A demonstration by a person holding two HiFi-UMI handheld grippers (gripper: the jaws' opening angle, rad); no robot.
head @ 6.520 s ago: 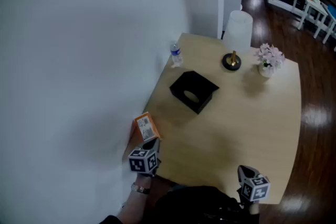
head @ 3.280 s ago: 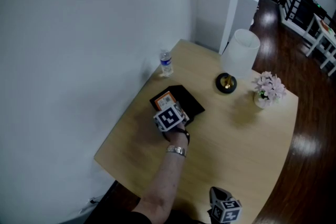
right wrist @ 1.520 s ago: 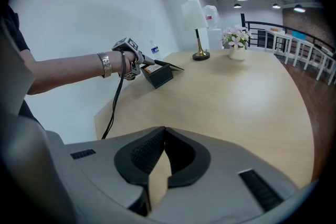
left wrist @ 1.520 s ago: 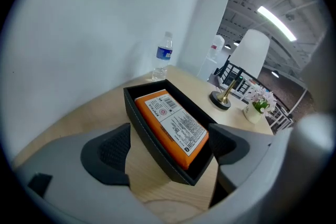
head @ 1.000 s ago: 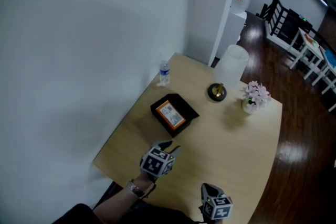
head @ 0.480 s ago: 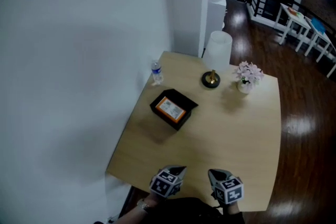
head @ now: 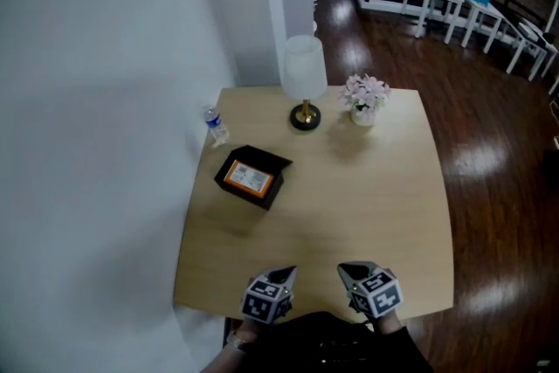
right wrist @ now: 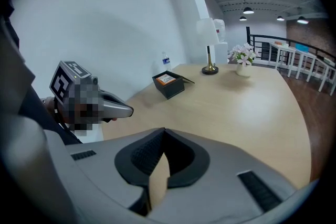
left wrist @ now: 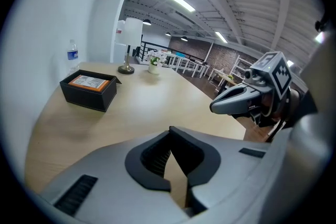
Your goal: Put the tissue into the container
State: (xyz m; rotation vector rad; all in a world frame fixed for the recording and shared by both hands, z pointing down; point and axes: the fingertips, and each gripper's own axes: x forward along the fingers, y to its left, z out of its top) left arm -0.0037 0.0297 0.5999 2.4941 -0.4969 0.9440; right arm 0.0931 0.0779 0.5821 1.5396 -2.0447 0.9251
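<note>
The black open container stands on the left half of the table, with the orange tissue pack lying flat inside it. Both grippers hover at the table's near edge, well short of the container and side by side. My left gripper is shut with nothing in it; in its own view the left gripper tips meet, and the container and pack sit far to the left. My right gripper is shut and empty too; the right gripper looks over the table at the container.
A small water bottle stands by the wall at the table's left edge. A lamp with a white shade and a pot of pink flowers stand at the far edge. Dark wooden floor lies to the right.
My left gripper has drawn back from the middle of the table to the near edge beside the right one, and its jaws have closed. The pack stays in the container.
</note>
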